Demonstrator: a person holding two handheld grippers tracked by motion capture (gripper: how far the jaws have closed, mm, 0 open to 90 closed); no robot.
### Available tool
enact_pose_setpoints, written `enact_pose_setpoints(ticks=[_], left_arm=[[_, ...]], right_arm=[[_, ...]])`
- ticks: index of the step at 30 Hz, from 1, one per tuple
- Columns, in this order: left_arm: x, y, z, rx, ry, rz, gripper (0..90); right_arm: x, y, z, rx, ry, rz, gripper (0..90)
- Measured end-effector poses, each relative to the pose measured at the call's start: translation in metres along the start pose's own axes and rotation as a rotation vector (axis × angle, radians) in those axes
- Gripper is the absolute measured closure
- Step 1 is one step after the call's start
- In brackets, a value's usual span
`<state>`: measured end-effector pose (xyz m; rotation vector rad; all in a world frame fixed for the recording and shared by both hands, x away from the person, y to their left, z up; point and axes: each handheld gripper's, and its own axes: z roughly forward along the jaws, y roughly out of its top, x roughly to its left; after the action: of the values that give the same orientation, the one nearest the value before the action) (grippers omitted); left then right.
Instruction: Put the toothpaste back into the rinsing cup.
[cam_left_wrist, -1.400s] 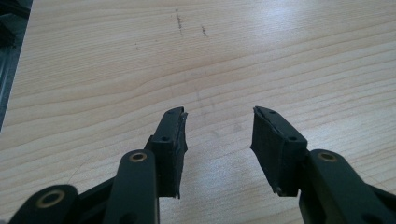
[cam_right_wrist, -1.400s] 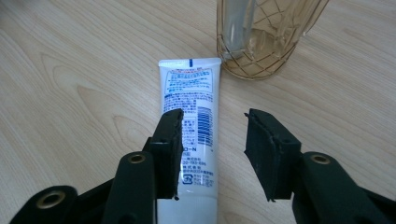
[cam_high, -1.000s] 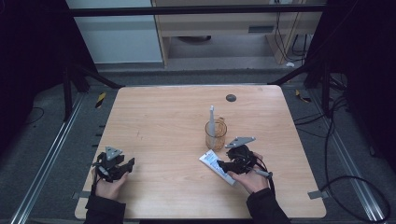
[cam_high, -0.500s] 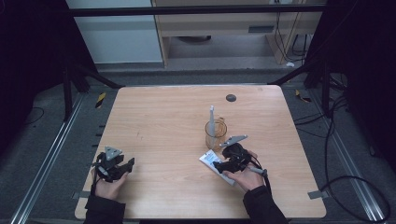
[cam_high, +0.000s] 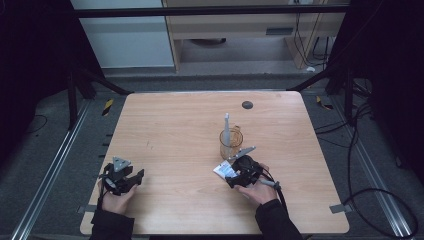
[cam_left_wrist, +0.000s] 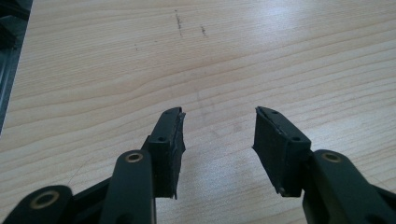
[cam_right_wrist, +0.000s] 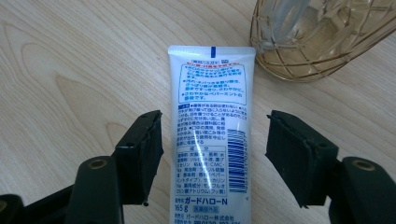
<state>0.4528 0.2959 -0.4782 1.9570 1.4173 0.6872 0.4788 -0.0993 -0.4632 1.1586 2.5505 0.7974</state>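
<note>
Presently the table (cam_high: 170, 125) bears a glass cup (cam_high: 231, 143); just beside it lies the toothpaste tube (cam_right_wrist: 212, 135), flat between the right gripper's (cam_right_wrist: 212, 140) jaws, which have just been opening, pads clear. Left gripper (cam_left_wrist: 218, 135) rests low, unclenched, empty.

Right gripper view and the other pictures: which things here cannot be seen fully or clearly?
- Tube: its cap end is cut off by the bottom edge of the right gripper view; in the high view the right gripper covers most of it.
- Glass cup: cut off by the top edge of the right gripper view.
- Dark round thing: too small to identify in the high view.
</note>
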Motion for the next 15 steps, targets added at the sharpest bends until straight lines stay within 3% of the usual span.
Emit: enact_pose_setpoints(ticks=[15], left_arm=[[0.001, 0.0, 0.0, 0.003, -0.001, -0.001, 51.4]], right_arm=[[0.0, 0.001, 0.016, 0.076, 0.005, -0.004, 41.1]])
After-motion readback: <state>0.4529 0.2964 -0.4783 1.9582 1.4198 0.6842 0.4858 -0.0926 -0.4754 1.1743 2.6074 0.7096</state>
